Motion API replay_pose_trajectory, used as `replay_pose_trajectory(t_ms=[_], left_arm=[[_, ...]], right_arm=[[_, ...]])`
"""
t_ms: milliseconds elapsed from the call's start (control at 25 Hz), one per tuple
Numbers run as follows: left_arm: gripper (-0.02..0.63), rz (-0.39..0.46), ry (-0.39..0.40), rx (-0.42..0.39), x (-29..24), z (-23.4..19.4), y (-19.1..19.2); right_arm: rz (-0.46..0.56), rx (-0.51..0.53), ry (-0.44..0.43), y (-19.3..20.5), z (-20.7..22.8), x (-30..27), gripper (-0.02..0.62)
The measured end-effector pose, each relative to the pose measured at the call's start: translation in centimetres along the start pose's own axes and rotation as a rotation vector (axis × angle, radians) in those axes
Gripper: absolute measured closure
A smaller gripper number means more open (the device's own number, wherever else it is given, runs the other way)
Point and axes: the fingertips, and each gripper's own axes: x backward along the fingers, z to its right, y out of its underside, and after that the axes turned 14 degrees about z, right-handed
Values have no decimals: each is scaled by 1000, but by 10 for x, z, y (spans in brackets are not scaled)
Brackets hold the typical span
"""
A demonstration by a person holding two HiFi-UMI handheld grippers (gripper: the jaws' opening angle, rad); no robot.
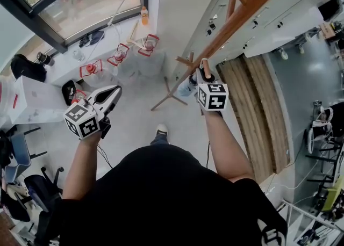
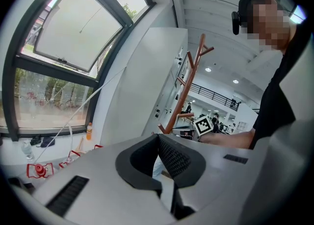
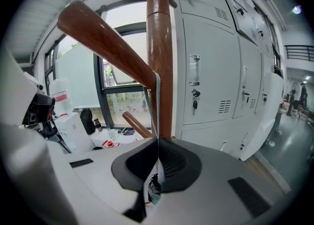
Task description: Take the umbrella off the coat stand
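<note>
With the umbrella (image 3: 152, 189) hanging by its strap (image 3: 157, 111) from a slanting peg (image 3: 105, 42) of the coat stand (image 3: 160, 47), the right gripper (image 3: 158, 143) is clenching that strap and should be sliding it up the slope, the left gripper (image 2: 158, 138) idling closed, empty.

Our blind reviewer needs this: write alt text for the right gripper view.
The right gripper is shut on a thin strap hanging from a peg of a wooden coat stand, with part of the umbrella showing just below the jaws. White lockers stand to the right, a window to the left.
</note>
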Motion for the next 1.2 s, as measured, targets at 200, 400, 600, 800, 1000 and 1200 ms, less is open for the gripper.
replay_pose_trajectory(t_ms=[200, 400, 600, 800, 1000, 1200], left_arm=[[583, -3, 5, 5, 3, 0, 0], [583, 5, 5, 1, 9, 2, -2], [583, 9, 4, 1, 13, 1, -3], [583, 11, 9, 0, 18, 7, -7], [583, 16, 18, -6, 22, 16, -14], [583, 32, 29, -9, 29, 19, -16]], right_arm=[[-14, -5, -1, 0, -4, 1, 580], [-23, -22, -7, 0, -8, 6, 580], [-24, -37, -4, -2, -7, 11, 580], [-9, -37, -11, -12, -14, 17, 580], [0, -33, -16, -21, -22, 25, 580], [7, -33, -15, -27, -25, 33, 580]])
